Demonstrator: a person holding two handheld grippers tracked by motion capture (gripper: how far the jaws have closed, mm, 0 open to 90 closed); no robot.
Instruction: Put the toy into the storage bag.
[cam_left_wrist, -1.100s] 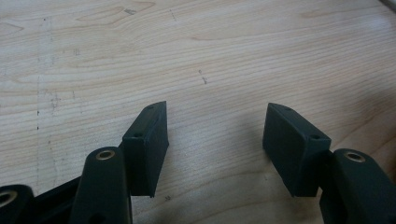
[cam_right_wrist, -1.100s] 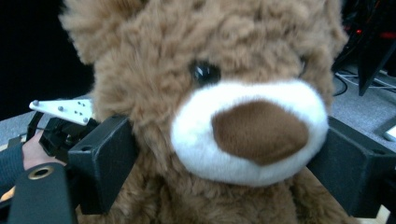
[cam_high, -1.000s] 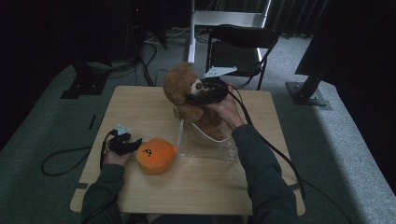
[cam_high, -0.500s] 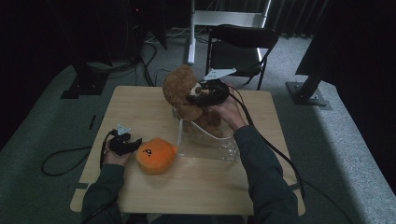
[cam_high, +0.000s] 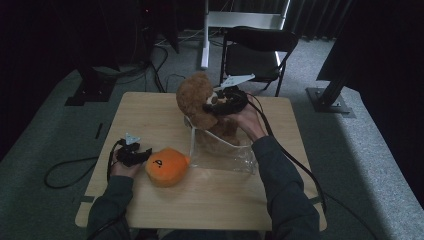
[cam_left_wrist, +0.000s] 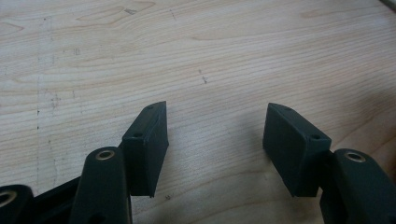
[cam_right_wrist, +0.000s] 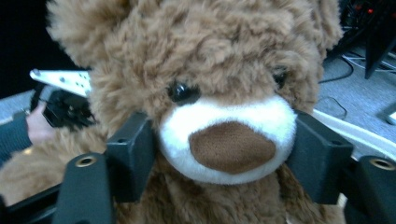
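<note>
- Brown plush is what the high view is centred on: a teddy bear is held upright at the far-middle part of the wooden table, its lower half sunk into a clear plastic bag lying just in front of it.
- The bear's snout is clamped by the right gripper, which is carried in the right hand just to the right of the bear.
- An orange plush toy is seen nearer the person than the bear and off to the bear's left, just beside the bag's left edge.
- The left gripper is parked on the table just left of that orange toy, well apart from the bear, with a cable trailing off the table's left edge.
- A black chair is seen beyond the table, behind the bear.
- In the left gripper view, the jaws are spread wide with nothing but bare wood between them; the bear isn't caught there.
- In the right gripper view, the bear's white muzzle is pinched from both sides by the two black pads, pressed right into the fur. The jaws have just been closing in on it.
- To the left of the bear's head there, the other hand and its gripper are seen farther off.
</note>
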